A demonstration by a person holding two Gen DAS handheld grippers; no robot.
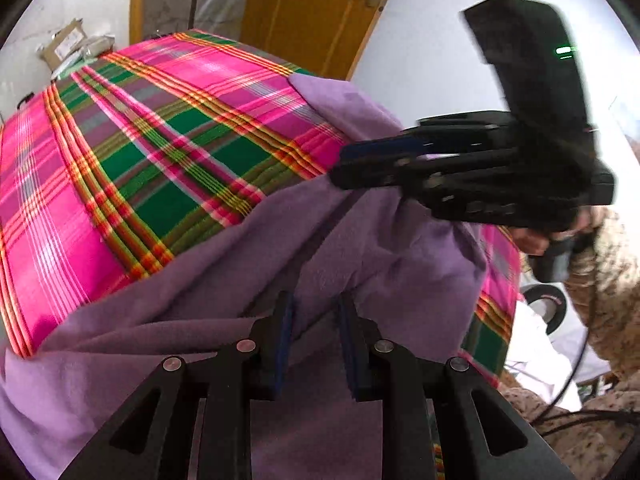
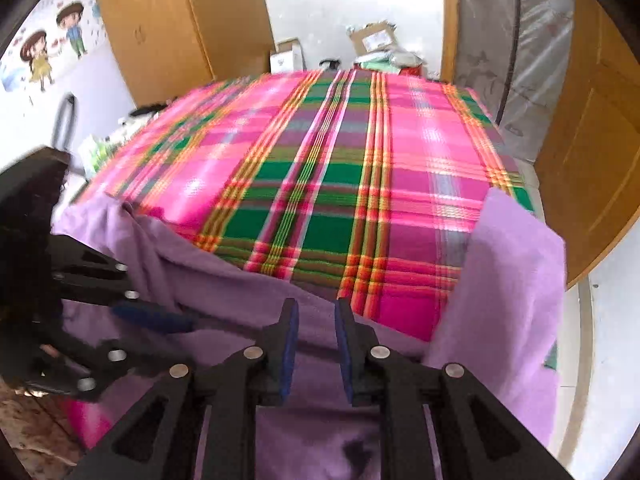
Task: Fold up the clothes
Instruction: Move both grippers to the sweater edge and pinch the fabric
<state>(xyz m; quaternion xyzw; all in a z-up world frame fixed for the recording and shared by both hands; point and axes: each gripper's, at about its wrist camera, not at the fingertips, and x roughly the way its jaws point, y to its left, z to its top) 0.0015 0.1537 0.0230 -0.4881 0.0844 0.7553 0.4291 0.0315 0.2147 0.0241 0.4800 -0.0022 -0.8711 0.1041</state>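
Purple garment [image 1: 248,264]: soft, matte, fleece-like cloth, plain lilac, no print or seam detail visible. It lies bunched along the near edge of a surface covered by a plaid cloth [image 1: 152,148] in pink, green, orange and yellow stripes. The fabric runs in long diagonal folds and ridges; darker violet in the creases, paler where light hits.

Left wrist view: left gripper [image 1: 316,340] points down at the garment. Blue-padded fingers [image 1: 285,344] stand apart with a clear gap; purple cloth shows between and beneath them, but I cannot tell whether the pads press on it. Right gripper [image 1: 340,164] enters from the right, blurred, its tips at a raised hump of the purple fabric; a hand [image 1: 532,240] in a speckled beige sleeve [image 1: 608,276] holds it.

Right wrist view: right gripper fingers [image 2: 347,352] apart, gap open, garment below and ahead; no pad contact visible. Left gripper seen at the left edge, lying over the cloth. On the right one flap of the garment [image 2: 508,292] lies paler and flat, draping past the corner of the plaid surface. The garment's far edge forms an uneven line across the plaid; beyond it the plaid cloth is bare.

Background: wooden door [image 1: 316,12], cardboard box [image 2: 374,38]
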